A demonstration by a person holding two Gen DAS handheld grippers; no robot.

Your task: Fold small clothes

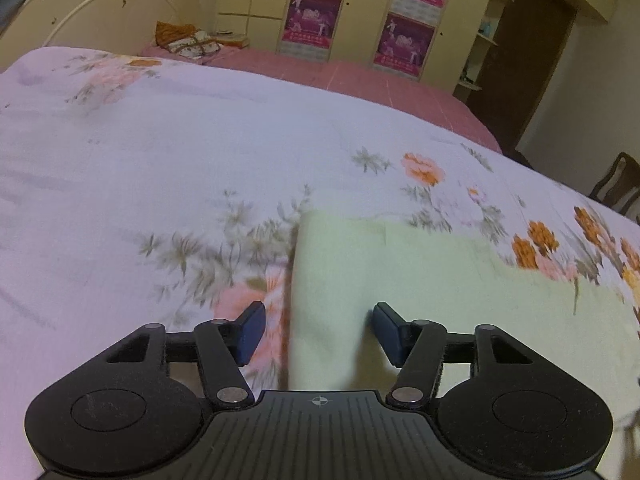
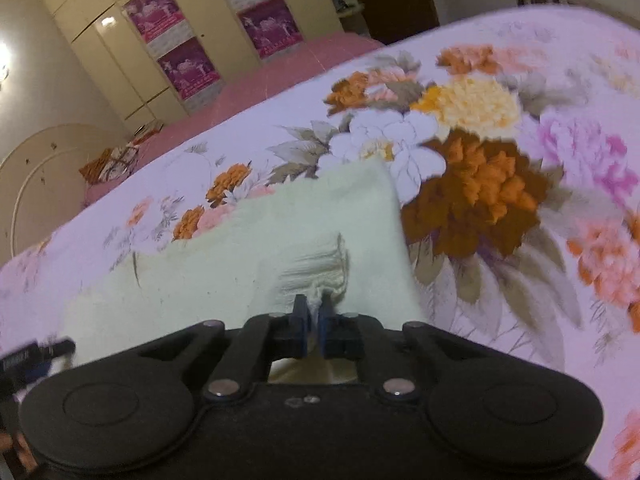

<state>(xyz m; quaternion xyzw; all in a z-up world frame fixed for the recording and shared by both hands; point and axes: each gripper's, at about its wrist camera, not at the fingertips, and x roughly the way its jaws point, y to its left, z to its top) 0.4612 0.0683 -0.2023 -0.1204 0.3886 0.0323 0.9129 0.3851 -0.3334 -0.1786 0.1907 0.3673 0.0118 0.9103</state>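
The pale green garment (image 1: 440,280) lies flat on the floral bedsheet (image 1: 160,160), its long axis running across the left wrist view from its left edge toward the right. The left gripper (image 1: 319,330) stands spread astride that left edge (pads not pressing). The right gripper (image 2: 314,326) is pressed together, pinching a bunched fold of the cloth near its right end.
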